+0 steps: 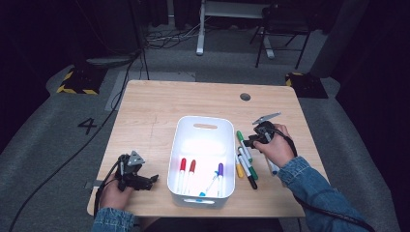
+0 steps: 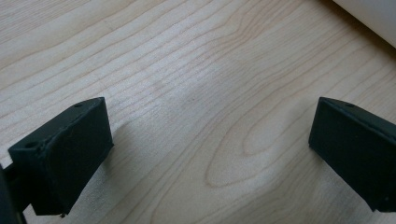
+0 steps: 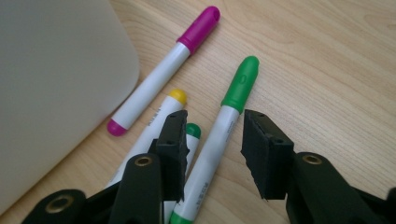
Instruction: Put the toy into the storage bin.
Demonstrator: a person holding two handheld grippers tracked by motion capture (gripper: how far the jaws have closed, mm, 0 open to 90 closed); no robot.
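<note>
On the desk [image 1: 145,104], a white bin [image 1: 205,123] is kept central for collecting markers. At its three o'clock, the green marker [image 3: 219,135] is straddled, ungripped, by the right tool [image 3: 212,151]; the left tool [image 2: 205,140] is rested released at eight o'clock.

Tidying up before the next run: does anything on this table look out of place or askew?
Several markers lie loose on the table beside the white bin, fanned at differing angles, while others already lie inside it. The right gripper straddles a green-capped marker, its jaws not yet pressing. Nothing looks spilled or damaged.
</note>
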